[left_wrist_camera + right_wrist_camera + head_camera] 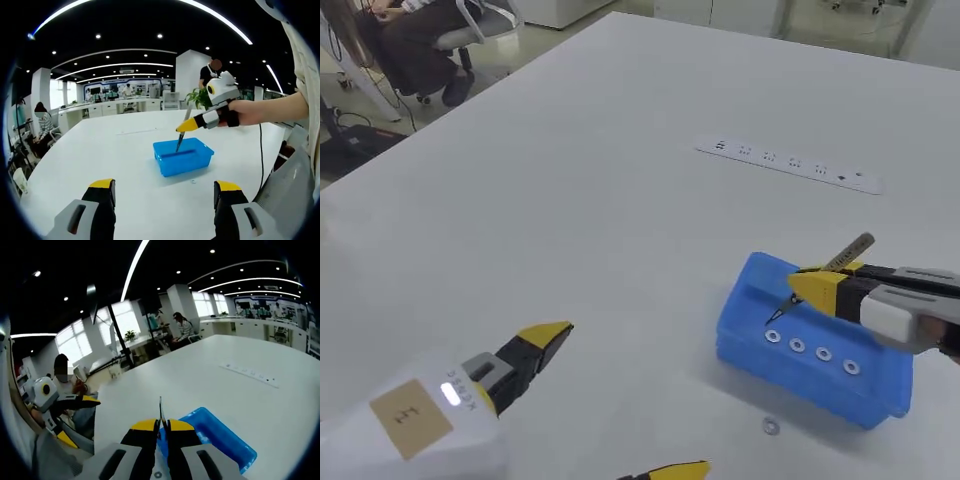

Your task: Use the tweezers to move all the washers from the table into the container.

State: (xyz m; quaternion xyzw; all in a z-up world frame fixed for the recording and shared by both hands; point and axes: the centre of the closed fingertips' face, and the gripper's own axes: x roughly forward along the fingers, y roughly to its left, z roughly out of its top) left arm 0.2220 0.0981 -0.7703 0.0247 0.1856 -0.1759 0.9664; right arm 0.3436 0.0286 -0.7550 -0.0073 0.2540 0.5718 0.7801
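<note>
Holds left tongs (632,398) spread wide, idle, at the near table (570,220) edge. Leaves one washer (770,427) loose just before the blue container (800,388); likely light, stiff, slippery, best nipped across its ring. Counts four washers (797,346) inside. Pinches tweezers (849,251) in right tongs (810,286) above. Shows one power strip (790,163) beyond.

Container (820,385) is bright blue, washers (797,346) silvery, tweezers (848,250) greyish, table (570,200) and power strip (788,163) plain white, left gripper (615,400) and right gripper (802,287) have black jaws, yellow tips
</note>
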